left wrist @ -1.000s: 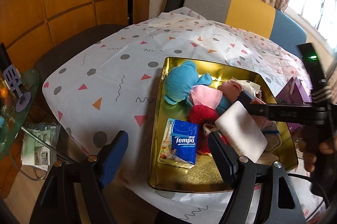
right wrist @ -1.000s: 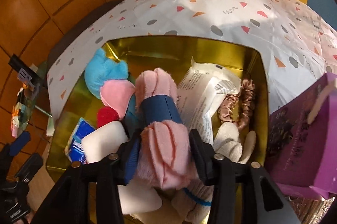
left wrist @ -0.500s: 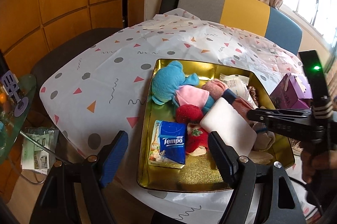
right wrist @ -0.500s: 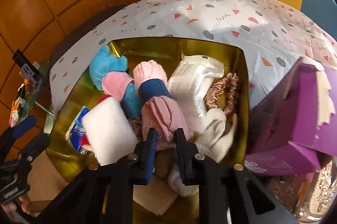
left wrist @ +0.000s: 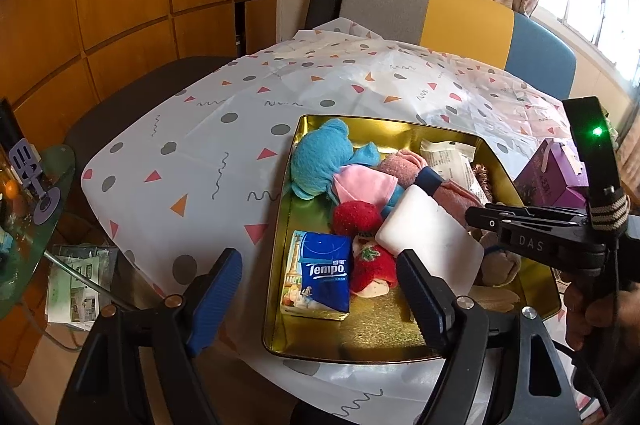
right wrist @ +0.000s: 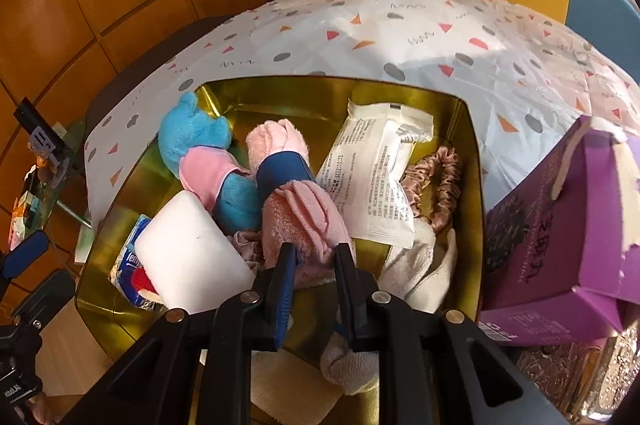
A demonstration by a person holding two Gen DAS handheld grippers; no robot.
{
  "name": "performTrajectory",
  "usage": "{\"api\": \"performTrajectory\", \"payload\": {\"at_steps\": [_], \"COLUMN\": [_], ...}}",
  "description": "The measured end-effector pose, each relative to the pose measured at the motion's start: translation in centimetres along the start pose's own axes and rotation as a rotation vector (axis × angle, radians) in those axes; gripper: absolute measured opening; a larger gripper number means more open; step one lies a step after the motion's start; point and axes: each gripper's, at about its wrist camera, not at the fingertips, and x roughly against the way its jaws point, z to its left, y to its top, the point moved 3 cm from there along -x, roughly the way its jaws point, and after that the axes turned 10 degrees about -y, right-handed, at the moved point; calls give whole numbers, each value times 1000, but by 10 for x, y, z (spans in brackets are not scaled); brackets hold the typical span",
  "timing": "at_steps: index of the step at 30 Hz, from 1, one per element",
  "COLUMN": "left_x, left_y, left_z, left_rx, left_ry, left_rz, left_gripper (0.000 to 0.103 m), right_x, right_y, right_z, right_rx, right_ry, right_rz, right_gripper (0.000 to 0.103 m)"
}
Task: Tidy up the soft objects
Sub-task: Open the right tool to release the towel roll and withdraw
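Note:
A gold tray [left wrist: 404, 335] [right wrist: 280, 93] holds soft things: a blue plush toy [left wrist: 316, 157] [right wrist: 188, 137], a pink towel roll with a navy band [right wrist: 296, 201] [left wrist: 404, 167], a white sponge block [left wrist: 432, 237] [right wrist: 192, 257], a Tempo tissue pack [left wrist: 320, 273], a red strawberry plush [left wrist: 368, 265], a white packet [right wrist: 376, 185] and a bronze scrunchie [right wrist: 436, 181]. My right gripper [right wrist: 316, 257] is narrowly closed just behind the towel roll's near end, holding nothing. My left gripper [left wrist: 320, 289] is open, above the tray's near left.
A purple box [right wrist: 560, 233] [left wrist: 556, 177] stands right of the tray. The table has a patterned white cloth [left wrist: 240, 129]. A grey, yellow and blue bench [left wrist: 460, 9] is behind it. A glass side table [left wrist: 24, 209] is at the left.
My right gripper let go of the pink towel roll, drew back toward me and closed to a narrow gap. The left gripper pulled back a little, still open.

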Motion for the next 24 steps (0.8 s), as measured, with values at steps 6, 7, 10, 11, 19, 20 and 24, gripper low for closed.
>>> {"api": "performTrajectory", "payload": {"at_steps": [6, 7, 10, 11, 19, 20, 24], "left_x": [5, 6, 9, 9, 22, 24, 29], "left_y": [0, -1, -1, 0, 0, -1, -3], "left_z": [-7, -9, -14, -15, -35, -38, -51], "left_rx": [-12, -13, -24, -26, -40, -43, -66], "left_ry": [-1, 0, 8, 10, 15, 8, -4], "left_rz": [-11, -13, -20, -23, -84, -91, -106], "left_gripper": [80, 81, 83, 84, 102, 102, 103], "right_x": [17, 21, 34, 40, 86, 90, 100], "right_y": [-4, -4, -8, -10, -32, -36, -53], "right_z": [0, -1, -6, -9, -31, -33, -41], "right_rx": [-1, -3, -15, -25, -121, -132, -162], "right_ry": [-51, -68, -114, -138, -271, -283, -329], "right_rz": [-51, -61, -101, -114, -228, -238, -252], "right_gripper": [31, 31, 35, 37, 39, 39, 39]}}
